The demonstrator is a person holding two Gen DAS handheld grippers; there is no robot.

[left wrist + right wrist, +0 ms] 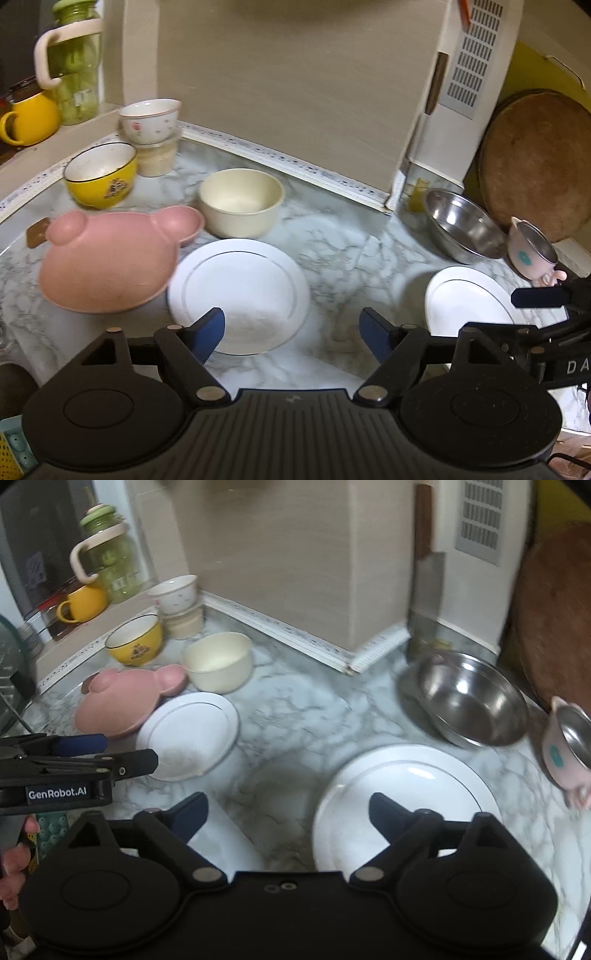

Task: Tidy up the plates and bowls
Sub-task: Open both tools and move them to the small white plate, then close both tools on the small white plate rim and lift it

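On the marble counter lie a small white plate and a larger white plate. A pink bear-shaped dish lies at the left. Behind stand a cream bowl, a yellow bowl and a floral bowl stacked on a container. A steel bowl and a pink steel-lined cup sit at the right. My left gripper is open, empty, near the small plate. My right gripper is open, empty, at the larger plate's near edge.
A round wooden board leans at the back right. A green jar and a yellow mug stand on the ledge at the back left. A beige wall corner juts out behind the bowls.
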